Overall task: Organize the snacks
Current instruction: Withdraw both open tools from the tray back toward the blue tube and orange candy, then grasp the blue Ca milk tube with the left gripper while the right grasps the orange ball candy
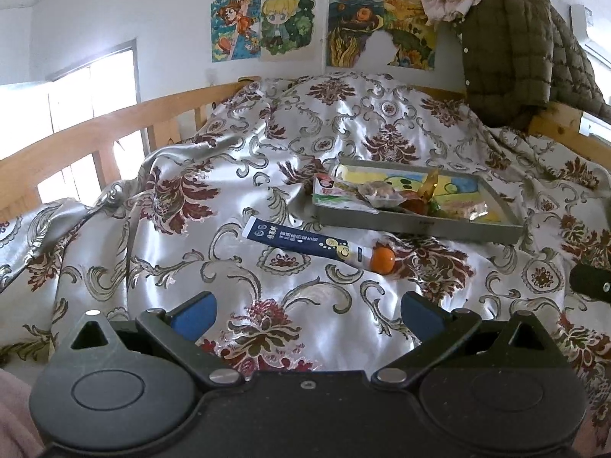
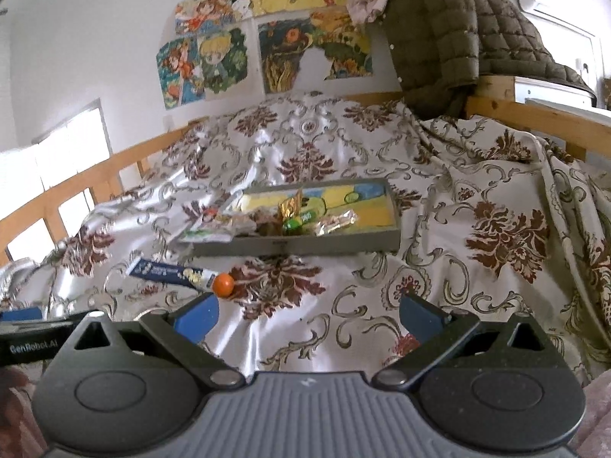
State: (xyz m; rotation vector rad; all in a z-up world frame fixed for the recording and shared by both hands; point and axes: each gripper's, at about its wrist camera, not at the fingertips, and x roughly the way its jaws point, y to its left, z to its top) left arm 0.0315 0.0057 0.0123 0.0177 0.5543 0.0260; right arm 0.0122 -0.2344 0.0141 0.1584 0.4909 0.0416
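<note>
Lying flat, blue tube, cap toward orange ball, both tools spread empty.

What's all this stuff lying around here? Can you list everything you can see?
Tray: one, grey, on the bedspread, holding several wrapped snacks.
Blue packet: one, dark blue, on the bedspread in front of the tray.
Orange ball: one, at the packet's end.
Bedspread: one, silvery with dark red flowers.
Bed rail: wooden.
Jacket: one, olive, hung over the rail.
Drawings: several, colourful, on the wall.
Left tongs: open, empty.
Right tongs: open, empty.
</note>
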